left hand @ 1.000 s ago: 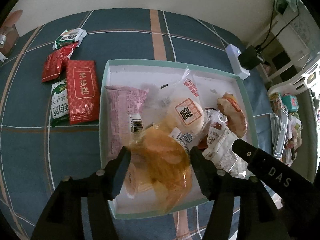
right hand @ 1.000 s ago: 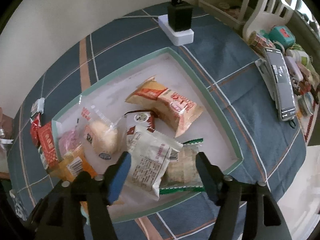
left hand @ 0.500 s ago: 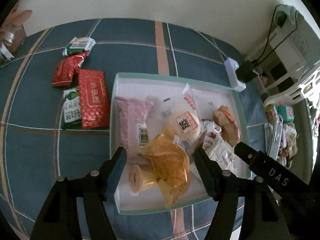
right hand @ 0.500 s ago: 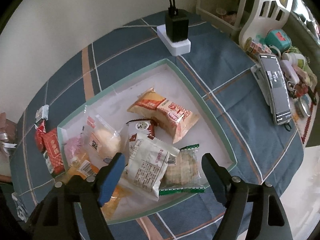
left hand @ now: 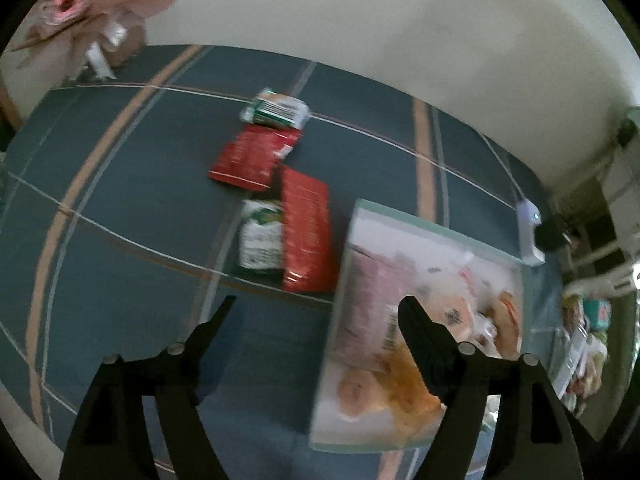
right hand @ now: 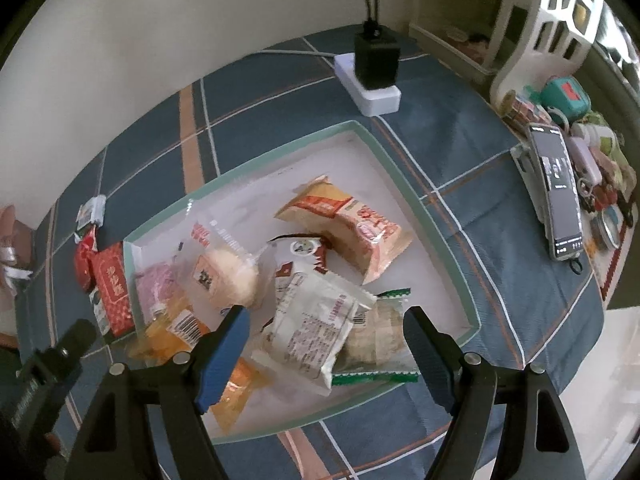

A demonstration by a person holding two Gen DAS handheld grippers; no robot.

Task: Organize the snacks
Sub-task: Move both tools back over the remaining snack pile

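We take the tray (right hand: pixel 436 216) as our landmark: a shallow, white-floored box with a pale green rim, lying on the blue plaid cloth (right hand: pixel 460 128).

Inside the tray lie most of the snacks. A cream-and-orange packet (right hand: pixel 348 224) sits toward its far side, a white packet with small print (right hand: pixel 312 328) near its front edge, a green-edged clear packet (right hand: pixel 380 344) just beside that one, a clear bag with a round bun (right hand: pixel 226 276) toward its left, and a pink packet (right hand: pixel 154 284) against its left wall. An orange bag (right hand: pixel 188 332) lies at the front left corner.

Outside the tray, against its left wall, we see a red box (left hand: pixel 306 228) touching a green-and-white packet (left hand: pixel 260 240); farther from the tray lie a red pouch (left hand: pixel 250 156) and a small green packet (left hand: pixel 276 110) (the left view is blurred, so labels cannot be read).

The left gripper (left hand: pixel 316 306) hangs above the cloth at the tray's left edge, jaws wide, holding nothing. The right gripper (right hand: pixel 326 320) hangs over the tray's front edge, jaws wide and empty.

Beyond the tray's far corner sits a white power strip (right hand: pixel 376 96) carrying a black adapter (right hand: pixel 376 62). Off the tray's right side lies a phone (right hand: pixel 558 192).
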